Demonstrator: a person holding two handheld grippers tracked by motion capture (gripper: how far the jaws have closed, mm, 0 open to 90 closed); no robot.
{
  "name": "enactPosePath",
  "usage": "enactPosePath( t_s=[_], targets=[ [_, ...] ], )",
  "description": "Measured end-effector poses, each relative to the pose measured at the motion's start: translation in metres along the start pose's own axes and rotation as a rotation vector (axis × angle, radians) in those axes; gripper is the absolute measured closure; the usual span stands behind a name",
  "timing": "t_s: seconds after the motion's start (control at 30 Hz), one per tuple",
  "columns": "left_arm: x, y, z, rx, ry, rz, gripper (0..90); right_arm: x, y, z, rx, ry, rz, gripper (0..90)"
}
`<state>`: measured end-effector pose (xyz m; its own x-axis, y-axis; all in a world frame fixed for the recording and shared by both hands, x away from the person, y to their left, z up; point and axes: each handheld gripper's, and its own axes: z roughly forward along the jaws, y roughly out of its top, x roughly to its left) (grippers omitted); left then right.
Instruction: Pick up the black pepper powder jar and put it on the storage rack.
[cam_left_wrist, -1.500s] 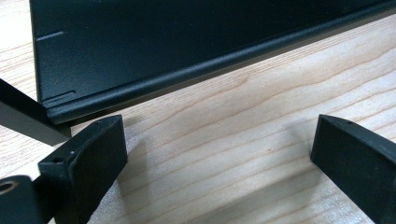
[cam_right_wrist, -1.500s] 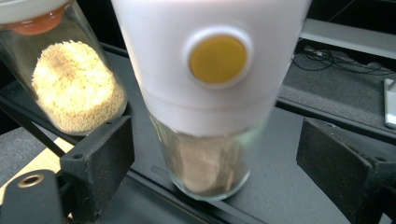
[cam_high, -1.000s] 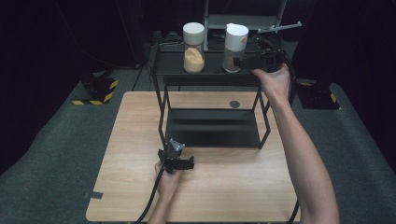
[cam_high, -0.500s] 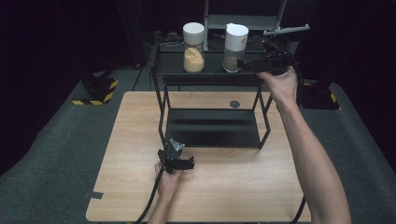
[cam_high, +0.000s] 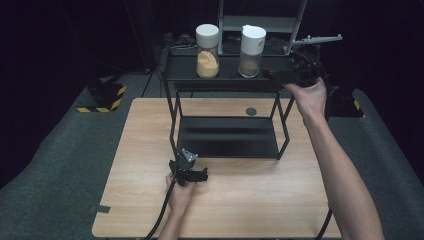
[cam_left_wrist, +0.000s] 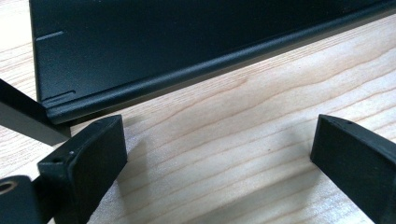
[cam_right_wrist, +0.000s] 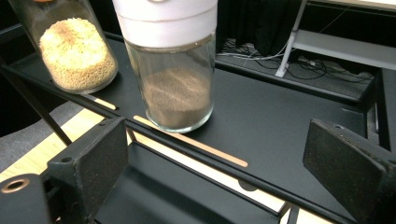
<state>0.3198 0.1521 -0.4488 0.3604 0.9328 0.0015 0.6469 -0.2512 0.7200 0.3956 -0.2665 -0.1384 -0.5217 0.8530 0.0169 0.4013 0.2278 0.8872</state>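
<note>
1. Two jars stand on the rack's top shelf (cam_high: 225, 80); the right gripper (cam_high: 300, 75) has drawn back from the brown-filled jar (cam_high: 251, 45), its jaws just opened wide, empty.
2. Left gripper (cam_high: 189, 172) stays on the table (cam_high: 250, 200), jaws wide apart, empty.

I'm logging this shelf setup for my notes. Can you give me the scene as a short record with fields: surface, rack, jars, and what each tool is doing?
surface: light wooden table
rack: black two-level metal shelf rack standing on the table
jar 1: white-lidded glass jar of yellow grains, on the top shelf
jar 2: white-lidded glass jar of brown powder, on the top shelf, apart from jar 1
right tool: open, nothing between its jaws, just right of jar 2
left tool: open, low over the table, before the rack's lower shelf
</note>
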Motion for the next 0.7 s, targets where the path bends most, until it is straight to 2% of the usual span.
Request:
enactPosePath(
  t_s=[0.27, 0.7],
  targets=[
    [0.000, 0.000, 0.000, 0.000, 0.000, 0.000, 3.4, -0.002, -0.007, -0.004, 0.012, -0.003, -0.014, 6.5],
    [0.000, 0.000, 0.000, 0.000, -0.002, 0.000, 3.4, -0.009, -0.020, -0.007, 0.029, 0.009, -0.008, 6.7]
  ],
)
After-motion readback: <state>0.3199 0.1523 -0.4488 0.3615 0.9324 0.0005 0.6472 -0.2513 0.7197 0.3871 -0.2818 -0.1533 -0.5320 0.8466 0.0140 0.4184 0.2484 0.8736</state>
